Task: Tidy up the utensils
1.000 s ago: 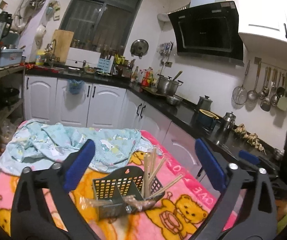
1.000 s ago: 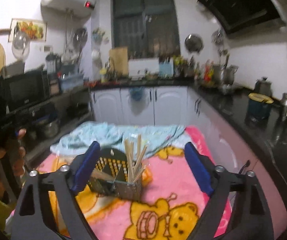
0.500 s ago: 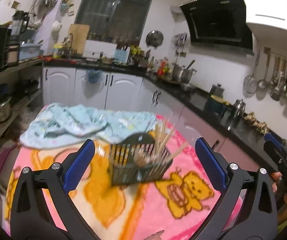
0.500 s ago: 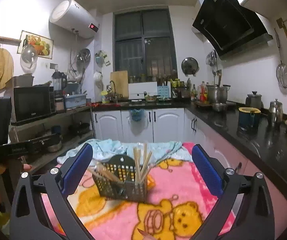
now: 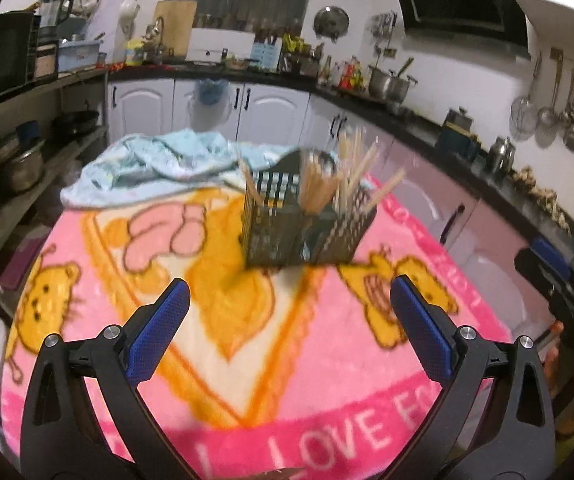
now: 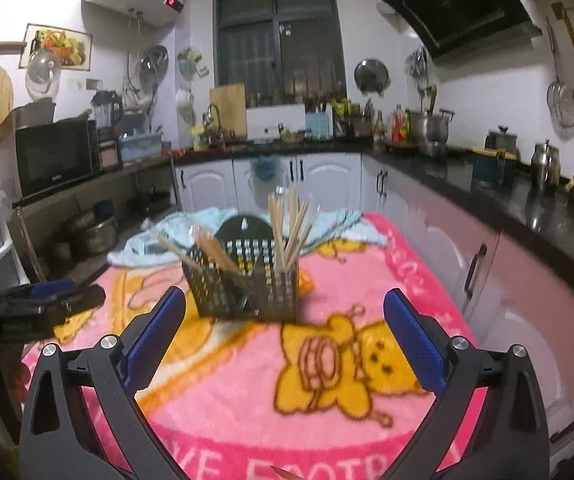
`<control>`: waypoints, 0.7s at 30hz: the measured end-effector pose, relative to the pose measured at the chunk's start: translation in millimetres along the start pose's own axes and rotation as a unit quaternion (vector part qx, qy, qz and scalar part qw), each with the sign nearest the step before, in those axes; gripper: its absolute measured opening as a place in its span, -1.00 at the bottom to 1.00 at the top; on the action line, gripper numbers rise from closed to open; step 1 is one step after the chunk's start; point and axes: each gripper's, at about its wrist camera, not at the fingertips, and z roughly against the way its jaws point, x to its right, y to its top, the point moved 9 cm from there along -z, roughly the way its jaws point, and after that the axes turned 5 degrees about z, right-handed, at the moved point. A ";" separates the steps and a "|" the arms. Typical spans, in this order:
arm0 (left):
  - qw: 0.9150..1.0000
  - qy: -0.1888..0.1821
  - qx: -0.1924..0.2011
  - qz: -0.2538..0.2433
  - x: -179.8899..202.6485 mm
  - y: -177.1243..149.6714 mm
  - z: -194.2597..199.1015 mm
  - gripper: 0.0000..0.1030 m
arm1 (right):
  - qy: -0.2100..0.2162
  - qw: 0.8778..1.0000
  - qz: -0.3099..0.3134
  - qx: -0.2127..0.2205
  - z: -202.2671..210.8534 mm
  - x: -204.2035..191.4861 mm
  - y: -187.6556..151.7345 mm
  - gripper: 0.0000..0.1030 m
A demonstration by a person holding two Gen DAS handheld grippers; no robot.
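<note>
Indoor light, motion blur, fisheye warp

Surface: table under a pink bear-print blanket [image 5: 215,364]
On it, 12 o'clock: dark mesh utensil basket [image 5: 307,228], upright
On it, 11 o'clock: crumpled light-blue cloth [image 5: 159,168], behind the basket

A pink bear-print blanket [image 5: 327,360] spreads beneath and ahead of the jaws; beyond them, a crumpled light-blue cloth [image 5: 159,168] lies at its far edge.

The pink blanket [image 5: 327,380] has big white letters along its edge. They say "LOVE FO" and then get cut off.
</note>
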 end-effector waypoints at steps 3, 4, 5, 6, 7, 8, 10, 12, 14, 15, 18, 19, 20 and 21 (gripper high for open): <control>1.000 0.005 -0.010 -0.009 1.1 -23.3 -4.7 0.79 | -0.008 1.000 0.013 -0.006 -2.9 -4.2 -11.2 0.88; 1.000 0.007 -0.009 -0.010 1.1 -28.4 -6.0 0.79 | -0.014 1.000 0.019 -0.005 -2.5 -6.5 -15.8 0.88; 1.000 0.009 -0.008 -0.011 2.2 -29.8 -7.0 0.79 | -0.018 1.000 0.021 -0.001 -1.5 -6.6 -20.1 0.88; 1.000 0.009 -0.002 -0.011 2.9 -34.4 -7.0 0.79 | -0.021 0.999 0.023 0.007 0.5 -9.1 -26.1 0.88; 1.000 0.011 0.006 -0.012 3.1 -36.6 -6.6 0.79 | -0.022 0.999 0.027 0.011 1.6 -9.7 -30.9 0.88; 1.000 0.014 0.018 -0.015 3.8 -38.3 -5.6 0.79 | -0.023 0.999 0.031 0.018 2.8 -10.3 -34.1 0.88; 0.999 0.020 0.045 -0.024 5.6 -41.6 -2.6 0.79 | -0.025 0.998 0.040 0.042 8.0 -13.4 -40.4 0.88; 0.998 0.020 0.061 -0.027 7.1 -43.5 0.2 0.79 | -0.027 0.997 0.050 0.057 10.5 -15.7 -44.5 0.88; 0.996 0.031 0.080 -0.028 5.6 -44.2 3.9 0.79 | -0.024 0.996 0.051 0.067 11.9 -18.1 -48.3 0.88; 0.996 0.034 0.083 -0.029 5.1 -43.8 4.4 0.79 | -0.021 0.996 0.048 0.071 11.8 -19.3 -50.4 0.88; 0.995 0.030 0.093 -0.030 6.3 -45.0 6.1 0.79 | -0.018 0.996 0.043 0.073 11.2 -20.4 -53.6 0.88; 0.995 0.027 0.095 -0.033 8.0 -45.9 6.6 0.79 | -0.015 0.996 0.040 0.073 10.8 -20.5 -55.7 0.88; 0.994 0.026 0.096 -0.035 9.0 -46.4 6.9 0.79 | -0.016 0.996 0.040 0.073 10.9 -20.9 -57.1 0.88; 0.994 0.024 0.099 -0.036 10.0 -46.5 7.4 0.79 | -0.015 0.996 0.040 0.074 11.0 -22.0 -57.5 0.88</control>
